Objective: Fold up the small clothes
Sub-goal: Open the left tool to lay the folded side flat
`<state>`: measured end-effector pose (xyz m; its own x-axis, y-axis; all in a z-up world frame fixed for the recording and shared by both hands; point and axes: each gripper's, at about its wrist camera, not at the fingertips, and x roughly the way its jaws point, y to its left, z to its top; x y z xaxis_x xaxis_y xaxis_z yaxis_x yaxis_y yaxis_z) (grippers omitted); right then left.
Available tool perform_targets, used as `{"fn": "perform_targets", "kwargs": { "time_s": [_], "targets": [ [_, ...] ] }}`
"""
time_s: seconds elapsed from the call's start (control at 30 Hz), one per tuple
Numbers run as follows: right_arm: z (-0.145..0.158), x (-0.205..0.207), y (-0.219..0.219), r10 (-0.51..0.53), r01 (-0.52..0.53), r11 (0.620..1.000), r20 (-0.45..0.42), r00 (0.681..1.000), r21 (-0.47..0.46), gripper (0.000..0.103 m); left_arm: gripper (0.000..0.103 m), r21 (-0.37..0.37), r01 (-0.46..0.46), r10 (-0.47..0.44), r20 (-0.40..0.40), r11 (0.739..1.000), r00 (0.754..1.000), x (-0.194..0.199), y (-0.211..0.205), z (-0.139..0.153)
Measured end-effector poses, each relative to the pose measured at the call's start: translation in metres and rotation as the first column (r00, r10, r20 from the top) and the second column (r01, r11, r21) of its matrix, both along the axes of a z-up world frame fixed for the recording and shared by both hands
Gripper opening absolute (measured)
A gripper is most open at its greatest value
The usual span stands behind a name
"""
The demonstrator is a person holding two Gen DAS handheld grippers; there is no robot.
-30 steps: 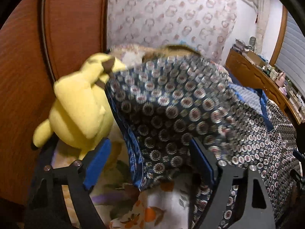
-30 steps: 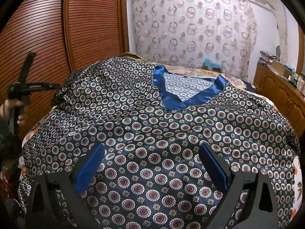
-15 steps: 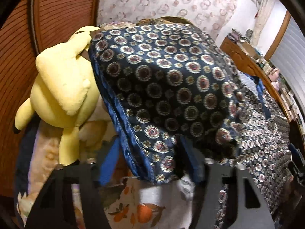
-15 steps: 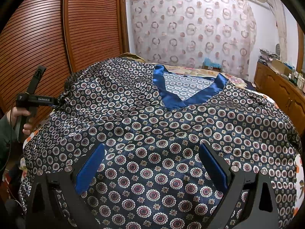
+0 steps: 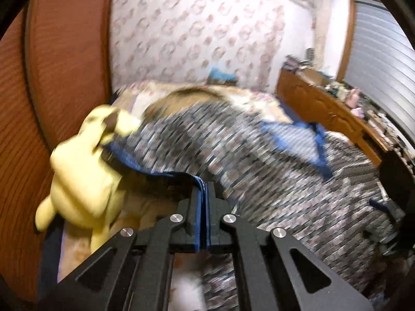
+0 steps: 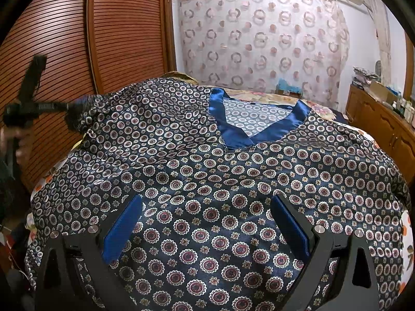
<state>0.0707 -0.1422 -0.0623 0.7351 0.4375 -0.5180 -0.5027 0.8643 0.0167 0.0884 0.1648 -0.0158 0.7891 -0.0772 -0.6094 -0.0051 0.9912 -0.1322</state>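
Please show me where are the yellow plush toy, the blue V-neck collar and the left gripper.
Plush toy (image 5: 85,181), left wrist view: its body.
Collar (image 6: 234,136), right wrist view: its left band.
Left gripper (image 5: 205,189), left wrist view: closed fingertips.

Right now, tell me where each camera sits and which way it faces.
Left wrist: on the left gripper, facing across the bed; it has just closed on the shirt's sleeve hem beside a yellow plush toy.
Right wrist: on the open right gripper, above the shirt, facing the curtain.
Shared: shirt, curtain, left gripper.
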Motion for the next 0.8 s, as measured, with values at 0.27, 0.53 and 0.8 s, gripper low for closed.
{"fn": "perform_targets", "kwargs": {
  "time_s": [0.27,0.53,0.8],
  "targets": [
    [-0.001,0.004,-0.005,-0.001,0.002,1.0,-0.015,1.0,0.019,0.099,0.003,0.017,0.182,-0.183,0.059,0.983,0.981,0.022,-0.076,0.037],
    [0.0,0.009,-0.012,0.013,-0.012,0.999,-0.04,0.999,0.037,0.099,0.045,0.035,0.19,-0.192,0.076,0.981,0.978,-0.005,-0.087,0.036],
    [0.01,0.019,-0.014,0.057,-0.054,0.998,-0.068,0.996,0.033,0.096,0.084,0.066,0.102,-0.109,0.111,0.993,0.988,-0.037,-0.059,0.034]
  ]
}}
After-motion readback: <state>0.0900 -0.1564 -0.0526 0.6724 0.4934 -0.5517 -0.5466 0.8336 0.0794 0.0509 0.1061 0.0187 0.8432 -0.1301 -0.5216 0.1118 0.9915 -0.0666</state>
